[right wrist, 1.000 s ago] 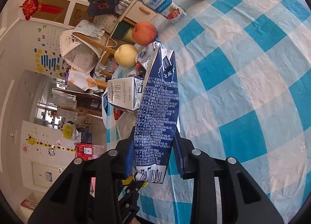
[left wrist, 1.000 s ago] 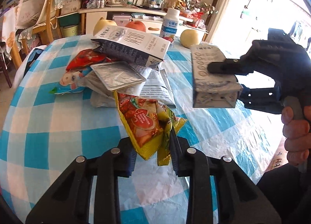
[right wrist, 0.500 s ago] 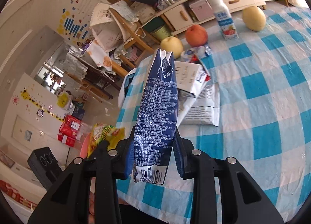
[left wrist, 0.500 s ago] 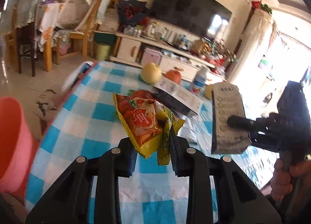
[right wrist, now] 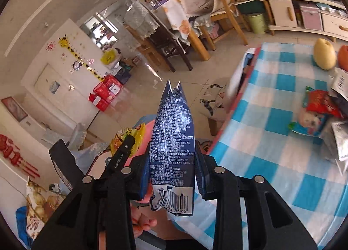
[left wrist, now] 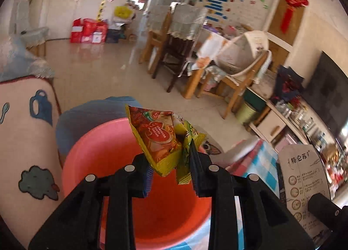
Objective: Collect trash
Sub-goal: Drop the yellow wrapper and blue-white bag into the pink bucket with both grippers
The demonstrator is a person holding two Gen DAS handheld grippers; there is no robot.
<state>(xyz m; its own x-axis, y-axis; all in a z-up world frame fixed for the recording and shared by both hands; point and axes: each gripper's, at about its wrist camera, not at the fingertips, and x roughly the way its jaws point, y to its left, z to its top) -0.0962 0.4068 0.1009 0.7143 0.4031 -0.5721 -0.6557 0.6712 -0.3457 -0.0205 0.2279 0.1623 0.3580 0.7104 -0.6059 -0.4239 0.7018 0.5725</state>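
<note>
My left gripper (left wrist: pixel 170 164) is shut on a crumpled yellow and red snack wrapper (left wrist: pixel 159 139), held above a pink plastic basin (left wrist: pixel 104 163). My right gripper (right wrist: pixel 173 170) is shut on a flattened dark blue milk carton (right wrist: pixel 174 148) with white print and a barcode. In the right wrist view the left gripper (right wrist: pixel 128 141) shows at lower left with the wrapper (right wrist: pixel 125 137) over the basin (right wrist: pixel 144 129). The carton's pale printed face (left wrist: pixel 304 184) shows at the right edge of the left wrist view.
The blue and white checked table (right wrist: pixel 271 141) lies to the right, with several wrappers (right wrist: pixel 319 111), a pear (right wrist: pixel 324 56) and an apple (right wrist: pixel 343 56). Wooden chairs (left wrist: pixel 235 76), a draped dining table (left wrist: pixel 182 30) and a green bin (right wrist: pixel 256 22) stand on the tiled floor. A cushion (left wrist: pixel 26 141) sits left of the basin.
Both grippers swung left off the table, each keeping its item. The left one now hangs the wrapper over the pink basin; the right one with the carton has followed to the table's edge.
</note>
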